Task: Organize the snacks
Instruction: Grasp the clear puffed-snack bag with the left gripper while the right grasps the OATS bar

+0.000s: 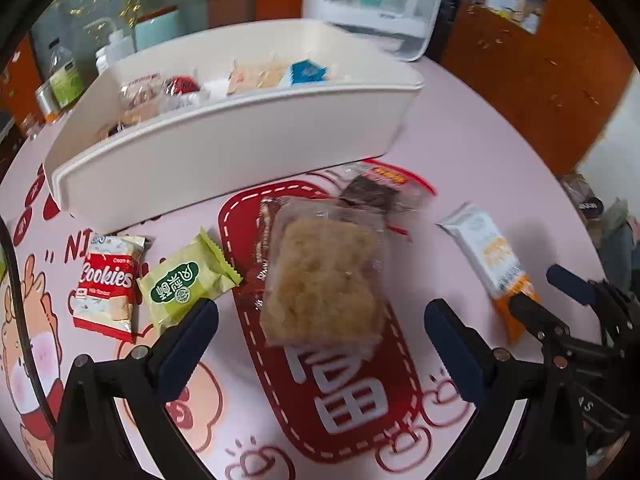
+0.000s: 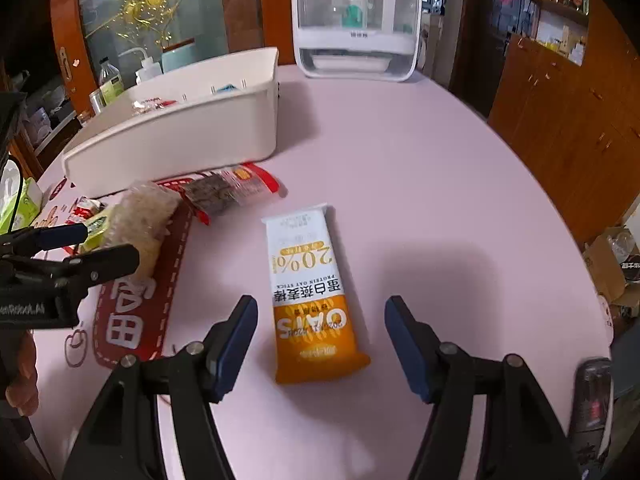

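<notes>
My left gripper [image 1: 320, 320] is open, its jaws on either side of a clear-wrapped beige rice cracker pack [image 1: 324, 280] lying on the table. Beside it lie a brown snack bar [image 1: 262, 248], a dark brownie pack [image 1: 372, 192], a green packet [image 1: 188, 280] and a red Cookies packet [image 1: 108, 280]. My right gripper [image 2: 320, 332] is open, its jaws on either side of the lower end of a white and orange oat bar [image 2: 310, 292]. The oat bar also shows in the left wrist view [image 1: 488, 256]. A white bin [image 1: 240, 152] behind holds several snacks.
The pink table [image 2: 420, 184] has a red printed mat [image 1: 360, 408]. A white appliance [image 2: 356, 20] stands at the back. Bottles [image 2: 110, 80] and a tissue box [image 2: 24, 204] sit at the left. The left gripper [image 2: 104, 256] shows in the right wrist view.
</notes>
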Demonstrator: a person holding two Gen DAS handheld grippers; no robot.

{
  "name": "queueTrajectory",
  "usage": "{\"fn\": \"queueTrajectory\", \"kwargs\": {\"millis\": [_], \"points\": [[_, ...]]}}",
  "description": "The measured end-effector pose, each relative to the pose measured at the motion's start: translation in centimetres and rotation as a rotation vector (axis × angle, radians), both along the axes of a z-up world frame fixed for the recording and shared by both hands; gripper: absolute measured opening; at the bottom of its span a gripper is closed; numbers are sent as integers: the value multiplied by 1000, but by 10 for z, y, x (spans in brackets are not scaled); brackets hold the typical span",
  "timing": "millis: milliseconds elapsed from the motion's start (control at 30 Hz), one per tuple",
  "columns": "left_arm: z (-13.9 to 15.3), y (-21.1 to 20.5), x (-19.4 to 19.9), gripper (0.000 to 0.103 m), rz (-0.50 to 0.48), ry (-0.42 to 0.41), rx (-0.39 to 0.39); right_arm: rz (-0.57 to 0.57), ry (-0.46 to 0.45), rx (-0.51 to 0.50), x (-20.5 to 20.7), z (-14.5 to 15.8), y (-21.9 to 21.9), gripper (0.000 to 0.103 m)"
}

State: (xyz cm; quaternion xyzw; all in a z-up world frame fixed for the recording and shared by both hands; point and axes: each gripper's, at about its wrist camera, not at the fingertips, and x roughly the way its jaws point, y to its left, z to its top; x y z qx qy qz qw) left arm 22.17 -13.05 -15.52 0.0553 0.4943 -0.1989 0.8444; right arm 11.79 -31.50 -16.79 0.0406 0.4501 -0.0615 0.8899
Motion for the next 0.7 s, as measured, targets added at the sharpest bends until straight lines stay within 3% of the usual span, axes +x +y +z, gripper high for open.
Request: {"fn": "queueTrajectory", "kwargs": {"millis": [200, 300, 533, 633, 700], "points": [[-21, -11, 9, 102, 46, -6, 28, -20, 16, 50, 11, -17, -8, 67], [-35, -14, 15, 102, 65, 32, 34, -24, 4, 21, 13, -19, -6, 67], [-39, -30, 15, 98, 47, -16, 92, -13, 0, -32, 15, -21, 1, 66], [-38, -30, 14, 90, 50, -32, 84, -23, -11, -38, 13, -21, 1, 66], [-36, -30, 11, 74, 51, -42, 79, -20, -14, -36, 13, -21, 2, 63]]}}
